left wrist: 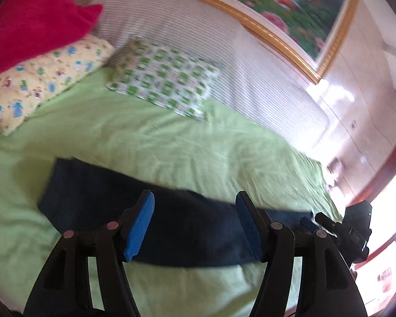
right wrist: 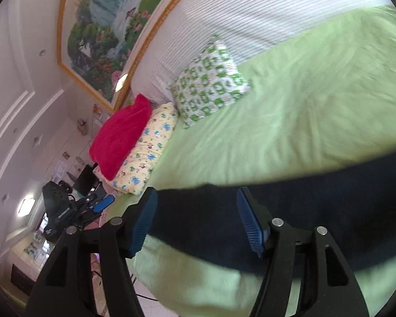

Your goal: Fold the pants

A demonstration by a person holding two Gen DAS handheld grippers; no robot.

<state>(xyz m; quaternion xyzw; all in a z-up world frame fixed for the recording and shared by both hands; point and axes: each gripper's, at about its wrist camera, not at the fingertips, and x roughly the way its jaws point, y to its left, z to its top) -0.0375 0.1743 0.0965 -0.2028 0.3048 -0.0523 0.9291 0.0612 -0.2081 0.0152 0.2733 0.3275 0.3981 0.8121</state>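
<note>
Dark navy pants lie as a long flat band across the light green bed sheet. My left gripper is open above the middle of the band, its blue pads wide apart and holding nothing. The right gripper shows at the band's right end in the left wrist view. In the right wrist view the pants stretch to the right, and my right gripper is open above them. The left gripper appears at the left of that view.
Against the striped white headboard lie a green-patterned pillow, a yellow cartoon pillow and a magenta blanket. A framed painting hangs above. The bed's edge and the floor are at the lower left of the right wrist view.
</note>
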